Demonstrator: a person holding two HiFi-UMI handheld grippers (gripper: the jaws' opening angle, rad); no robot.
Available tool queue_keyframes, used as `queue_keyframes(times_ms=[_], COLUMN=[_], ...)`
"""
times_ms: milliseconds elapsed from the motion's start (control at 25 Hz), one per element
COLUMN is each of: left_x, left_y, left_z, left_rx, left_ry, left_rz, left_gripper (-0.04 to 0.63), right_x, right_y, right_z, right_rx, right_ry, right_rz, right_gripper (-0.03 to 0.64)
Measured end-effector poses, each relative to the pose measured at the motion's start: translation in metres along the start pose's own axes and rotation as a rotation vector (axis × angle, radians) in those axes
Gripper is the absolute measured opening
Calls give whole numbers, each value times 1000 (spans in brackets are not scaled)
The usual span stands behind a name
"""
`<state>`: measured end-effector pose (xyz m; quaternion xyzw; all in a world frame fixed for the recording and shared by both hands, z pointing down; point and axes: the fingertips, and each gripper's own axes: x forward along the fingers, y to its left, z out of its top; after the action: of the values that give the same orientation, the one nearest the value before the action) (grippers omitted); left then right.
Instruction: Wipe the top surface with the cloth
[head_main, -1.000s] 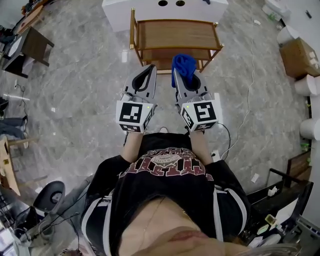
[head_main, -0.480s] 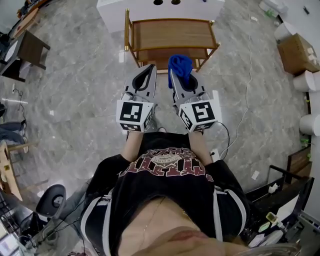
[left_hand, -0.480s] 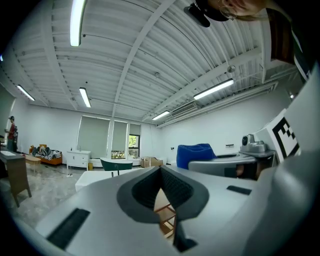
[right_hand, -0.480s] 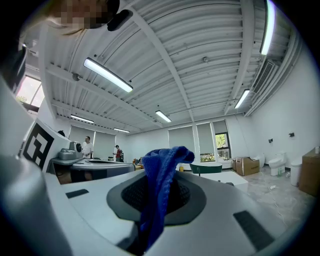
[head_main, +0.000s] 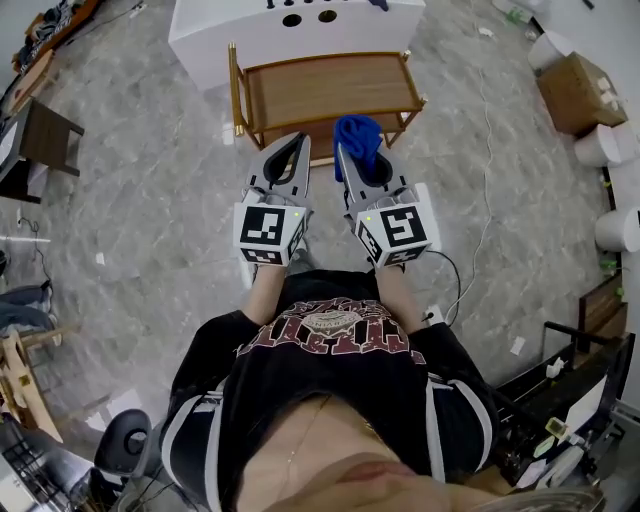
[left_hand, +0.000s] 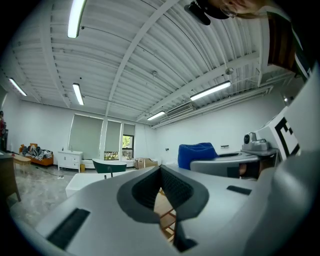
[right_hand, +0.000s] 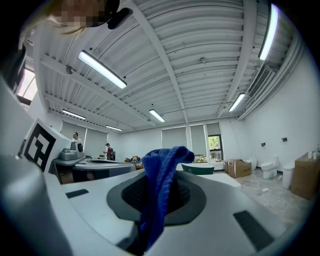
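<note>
A low wooden table (head_main: 330, 88) with a gold frame stands on the grey floor just ahead of both grippers. My right gripper (head_main: 352, 152) is shut on a bunched blue cloth (head_main: 358, 135), which sticks up from the jaws over the table's near edge. In the right gripper view the cloth (right_hand: 160, 190) hangs down between the jaws of that gripper (right_hand: 162, 172). My left gripper (head_main: 299, 138) is beside it, shut with nothing held, its tips just short of the table's near edge. In the left gripper view the left gripper (left_hand: 161, 171) shows wood through its gap.
A white cabinet (head_main: 290, 30) with round holes stands behind the table. A cardboard box (head_main: 575, 90) and white rolls (head_main: 600, 145) are at the right, a dark desk (head_main: 45, 135) at the left. A cable (head_main: 485, 200) runs across the floor.
The table and cabinet have slid down and to the left in the head view, so they lie nearer. Both grippers keep the same pose, and the cloth stays held.
</note>
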<state>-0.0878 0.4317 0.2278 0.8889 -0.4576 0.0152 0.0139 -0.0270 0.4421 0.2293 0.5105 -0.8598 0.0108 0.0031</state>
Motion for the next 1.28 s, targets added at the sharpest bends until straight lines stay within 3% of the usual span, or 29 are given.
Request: queue_keyframes(times_ms=[560,1000,1280], left_x=[47,58,85], left_y=[83,112,125], left_z=[-1,-4,-9], left_rx=[-14,-54,-52], left_ry=[-3,2,18], left_rz=[-58,-85,-49], left_gripper=[46,46,46], right_x=[96,127,153], right_y=[1,0,-21], right_z=[-1,-5,-10], right_rx=[-8,-19,2], right_ry=[2,34,36], right_rz=[-39,-77,-38], right_gripper=[58,58,58])
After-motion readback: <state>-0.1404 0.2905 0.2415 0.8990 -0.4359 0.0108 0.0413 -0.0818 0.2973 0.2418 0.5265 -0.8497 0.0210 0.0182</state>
